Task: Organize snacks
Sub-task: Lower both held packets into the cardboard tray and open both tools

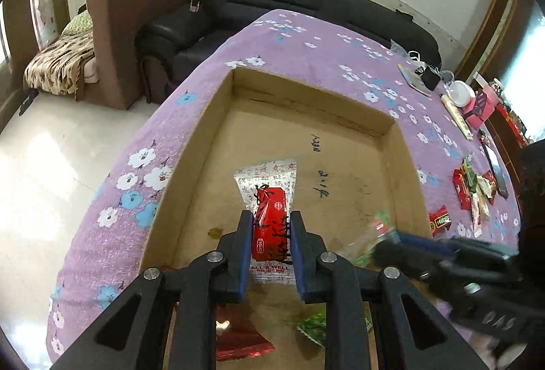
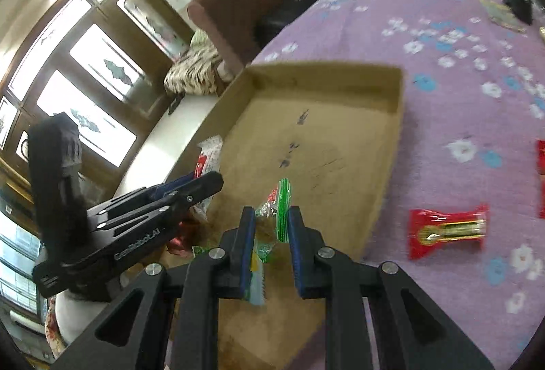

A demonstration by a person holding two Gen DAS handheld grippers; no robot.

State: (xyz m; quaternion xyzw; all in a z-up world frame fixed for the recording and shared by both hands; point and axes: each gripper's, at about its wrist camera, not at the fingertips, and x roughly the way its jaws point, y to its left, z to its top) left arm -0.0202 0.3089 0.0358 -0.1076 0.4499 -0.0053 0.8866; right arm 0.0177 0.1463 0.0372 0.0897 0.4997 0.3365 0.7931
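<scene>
cardboard tray (image 1: pixel 204 145) sits on the bench (image 1: pixel 299 39) under a purple flowered cloth, and over its left part the left hand-held gripper (image 1: pixel 271 234) pinches a red snack packet (image 1: pixel 270 227) upright between its blue pads, above a white printed packet (image 1: pixel 269 179) lying on the tray floor. further right, the right hand-held gripper (image 2: pixel 271 235) hangs over the tray's near end, its pads closed on a green and clear snack wrapper (image 2: pixel 277 216), while a red candy packet (image 2: pixel 448 230) lies on the cloth just beside the tray's right wall and more wrapped snacks (image 1: pixel 473 189) lie in a loose cluster farther right.
</scene>
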